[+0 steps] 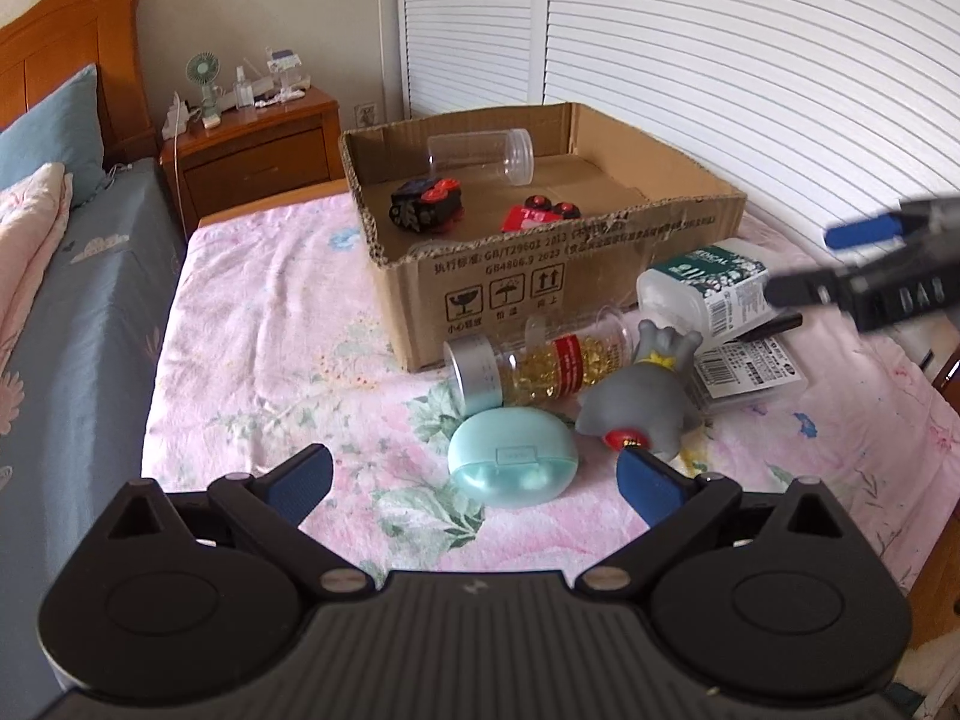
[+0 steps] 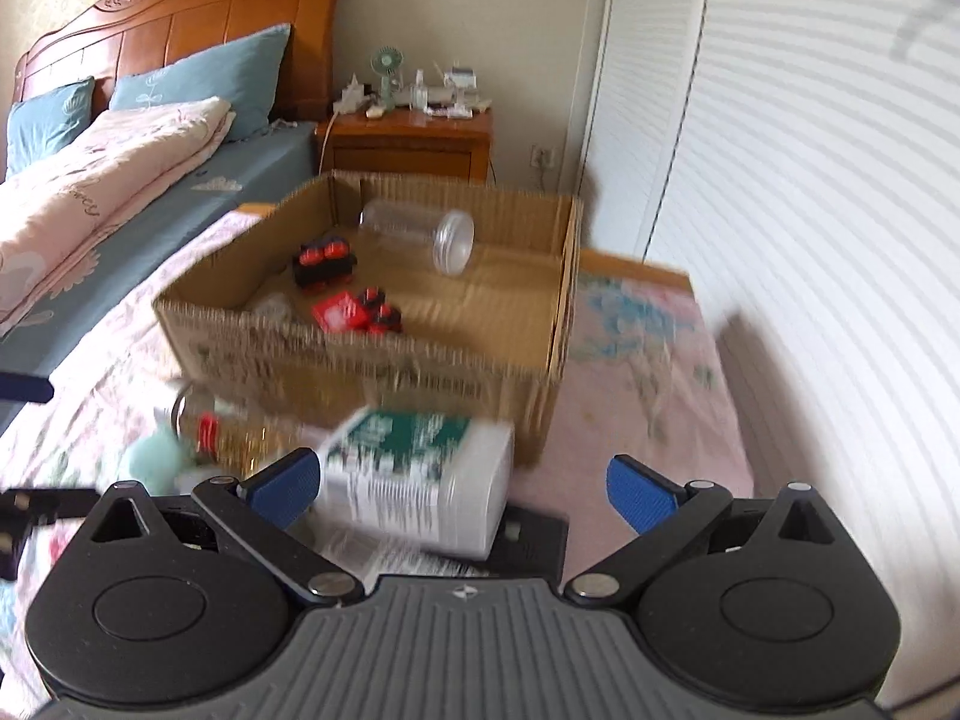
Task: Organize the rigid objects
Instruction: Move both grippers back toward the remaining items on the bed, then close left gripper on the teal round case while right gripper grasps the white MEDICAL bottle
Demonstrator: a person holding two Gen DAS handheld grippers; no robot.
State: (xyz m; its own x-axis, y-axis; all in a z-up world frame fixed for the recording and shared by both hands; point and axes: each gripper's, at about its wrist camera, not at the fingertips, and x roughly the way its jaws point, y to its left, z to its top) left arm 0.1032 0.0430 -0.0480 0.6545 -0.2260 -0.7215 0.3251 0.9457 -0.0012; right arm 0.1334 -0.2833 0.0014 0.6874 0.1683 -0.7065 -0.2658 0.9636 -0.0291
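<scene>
Left wrist view: left gripper (image 1: 474,480) spread wide over mint case (image 1: 513,456), nothing pinched. Right gripper (image 2: 462,483) also spread; white bottle (image 2: 420,480) lies between its fingers, before cardboard box (image 2: 360,360).

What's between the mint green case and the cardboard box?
A capsule bottle lying on its side sits between the mint case and the box, seen from the left claw's camera.
</scene>
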